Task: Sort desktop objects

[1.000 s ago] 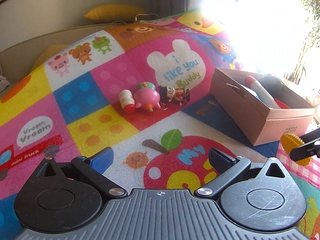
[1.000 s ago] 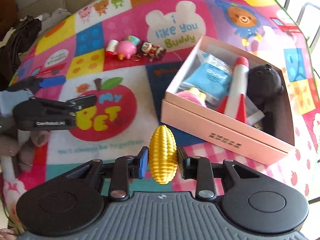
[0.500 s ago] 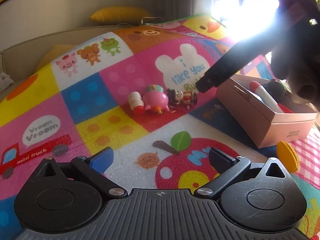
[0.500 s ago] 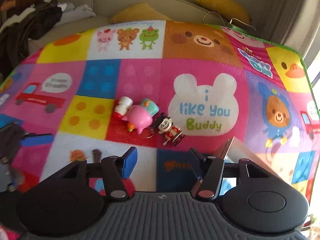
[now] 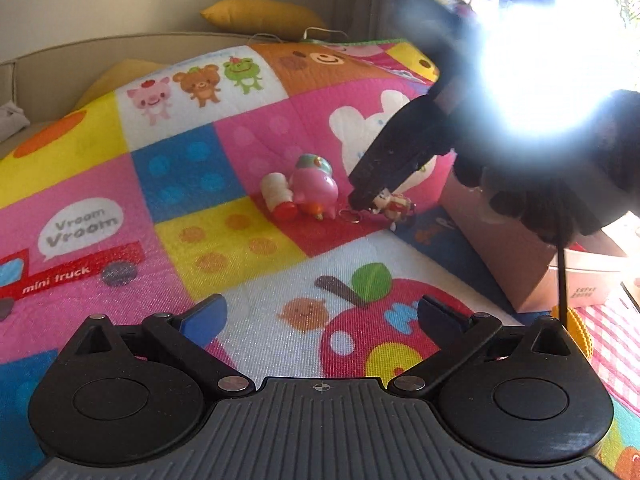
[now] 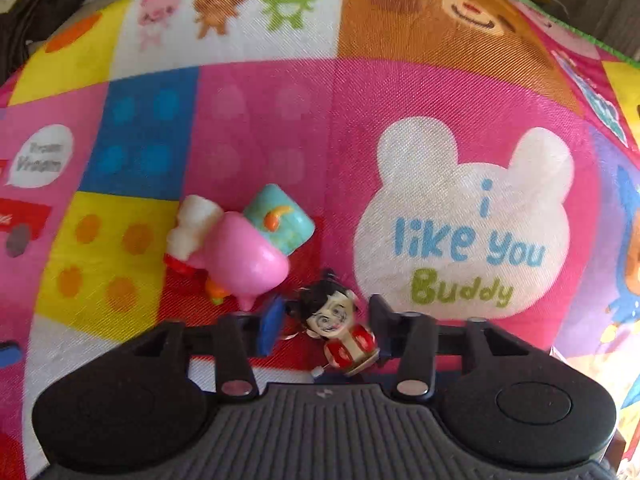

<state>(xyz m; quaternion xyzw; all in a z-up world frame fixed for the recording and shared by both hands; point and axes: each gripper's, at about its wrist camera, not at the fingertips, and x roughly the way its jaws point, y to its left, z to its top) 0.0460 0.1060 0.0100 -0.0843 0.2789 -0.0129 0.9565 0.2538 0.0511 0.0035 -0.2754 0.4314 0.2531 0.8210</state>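
Note:
A small doll keychain with black hair and a red body lies on the colourful play mat. My right gripper hangs over it, jaws closing. The doll sits between the fingers, and a gap still shows at the blue left pad. In the left wrist view the right gripper is a dark blur over the doll. A pink pig toy and a white and red toy lie just left of it. My left gripper stands open over the apple print, holding nothing.
A pink cardboard box stands at the right, partly hidden by a gloved hand and window glare. The yellow toy corn lies on the mat by the box's near corner. A sofa with yellow cushions edges the mat.
The right gripper let go of the corn beside the box, opened, swung left and came down over the doll, and its jaws have narrowed. The left gripper has hardly shifted.

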